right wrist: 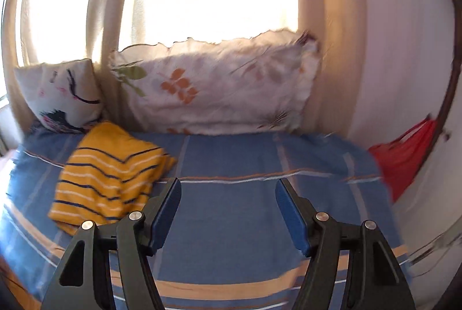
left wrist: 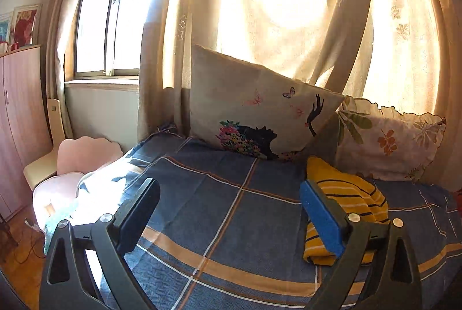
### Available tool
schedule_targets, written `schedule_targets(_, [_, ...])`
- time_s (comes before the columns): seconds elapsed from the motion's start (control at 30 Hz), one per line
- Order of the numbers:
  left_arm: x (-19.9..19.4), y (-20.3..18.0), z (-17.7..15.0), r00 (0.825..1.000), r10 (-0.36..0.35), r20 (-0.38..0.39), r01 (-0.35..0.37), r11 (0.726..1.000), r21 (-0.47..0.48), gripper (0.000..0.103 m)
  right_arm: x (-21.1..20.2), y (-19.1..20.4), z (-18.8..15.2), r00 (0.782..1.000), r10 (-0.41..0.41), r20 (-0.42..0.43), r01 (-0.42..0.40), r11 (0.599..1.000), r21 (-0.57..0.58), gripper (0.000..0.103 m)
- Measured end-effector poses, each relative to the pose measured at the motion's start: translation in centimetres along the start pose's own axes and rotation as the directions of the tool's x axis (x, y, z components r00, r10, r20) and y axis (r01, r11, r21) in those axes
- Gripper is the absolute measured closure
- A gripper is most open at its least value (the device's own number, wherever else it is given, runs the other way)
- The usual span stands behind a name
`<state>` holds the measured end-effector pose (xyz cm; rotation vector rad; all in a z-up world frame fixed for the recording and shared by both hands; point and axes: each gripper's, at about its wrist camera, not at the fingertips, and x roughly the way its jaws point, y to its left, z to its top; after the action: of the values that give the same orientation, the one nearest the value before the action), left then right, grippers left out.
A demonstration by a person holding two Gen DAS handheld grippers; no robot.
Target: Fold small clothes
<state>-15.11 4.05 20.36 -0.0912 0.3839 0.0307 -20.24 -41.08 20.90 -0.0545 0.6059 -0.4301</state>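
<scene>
A yellow garment with dark and white stripes [left wrist: 349,194] lies folded on the blue plaid bedspread [left wrist: 219,203], in front of the pillows. In the left wrist view it sits behind my right finger. My left gripper [left wrist: 229,191] is open and empty above the bedspread. In the right wrist view the same garment [right wrist: 106,177] lies at the left, beside my left finger. My right gripper [right wrist: 228,188] is open and empty over bare bedspread [right wrist: 231,160]. The right wrist view is blurred by motion.
Two pillows lean on the curtain at the bed's far edge: a beige printed one [left wrist: 254,110] and a floral frilled one [right wrist: 213,90]. A red cloth [right wrist: 404,157] hangs at the right wall. A pink chair [left wrist: 78,162] and a wooden cabinet [left wrist: 20,108] stand left of the bed.
</scene>
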Motion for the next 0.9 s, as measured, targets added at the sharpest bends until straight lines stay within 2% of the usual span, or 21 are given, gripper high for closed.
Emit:
schedule_targets(0.07, [-1.8,0.0,0.2,0.999,0.017,0.049,-0.017,1.0,0.003,0.002,-2.6,-1.5,0.4,0.995,-0.076,0.071,0.076,0.997,-0.008,0.026])
schedule_targets(0.13, [-3.4,-0.2,0.4,0.994,0.034,0.101,-0.036,0.999,0.014,0.0,-5.4,-1.9,0.3,0.983,-0.09,0.158,0.088,0.996,0.021,0.009])
schedule_targets(0.17, [-4.1,-0.4,0.4,0.992,0.045,0.121,-0.048,0.999,0.021,0.0,-6.5,-1.7,-0.2,0.973,-0.094,0.211,0.089,0.995,0.037,0.005])
schedule_targets(0.2, [-4.7,-0.7,0.3,0.989,0.06,0.136,-0.065,0.997,0.029,0.0,-7.6,-1.4,-0.7,0.961,-0.092,0.261,0.081,0.995,0.051,0.0])
schedule_targets(0.23, [-5.0,-1.0,0.1,0.986,0.082,0.144,-0.089,0.995,0.037,0.0,-8.2,-0.8,-1.2,0.95,-0.072,0.304,0.055,0.997,0.061,0.0])
schedule_targets(0.3, [-5.3,-1.7,-0.2,0.983,0.107,0.148,-0.117,0.991,0.058,0.0,-8.6,0.4,-2.1,0.94,0.031,0.339,-0.064,0.994,0.086,0.0])
schedule_targets(0.4, [-4.2,-2.0,-1.0,0.998,0.014,0.066,-0.018,0.998,0.06,0.0,-6.8,3.4,-2.4,0.948,0.214,0.234,-0.247,0.961,0.121,0.0])
schedule_targets(0.5, [-1.9,-2.3,-2.3,0.996,-0.06,-0.061,0.062,0.998,0.022,0.0,-3.9,7.5,-3.4,0.948,0.296,0.12,-0.312,0.938,0.149,0.0])
schedule_targets(0.53, [-0.9,-2.5,-2.9,0.992,-0.072,-0.106,0.074,0.997,0.015,0.0,-2.9,9.0,-3.9,0.939,0.335,0.076,-0.343,0.927,0.154,0.0])
schedule_targets(0.63, [1.9,-3.5,-4.9,0.971,-0.086,-0.224,0.091,0.996,0.014,0.0,0.4,13.0,-5.7,0.892,0.451,-0.044,-0.436,0.881,0.184,0.0])
schedule_targets(0.73, [4.1,-4.3,-6.5,0.946,-0.094,-0.309,0.105,0.994,0.017,0.0,2.9,16.3,-7.9,0.865,0.48,-0.145,-0.454,0.872,0.18,0.0])
schedule_targets(0.83, [5.6,-4.9,-7.3,0.933,-0.088,-0.349,0.108,0.993,0.039,0.0,4.4,17.5,-8.7,0.869,0.459,-0.187,-0.434,0.887,0.157,0.0])
schedule_targets(0.9, [6.4,-5.2,-7.6,0.927,-0.081,-0.366,0.106,0.993,0.049,0.0,4.7,17.3,-8.6,0.876,0.446,-0.182,-0.422,0.893,0.154,0.0])
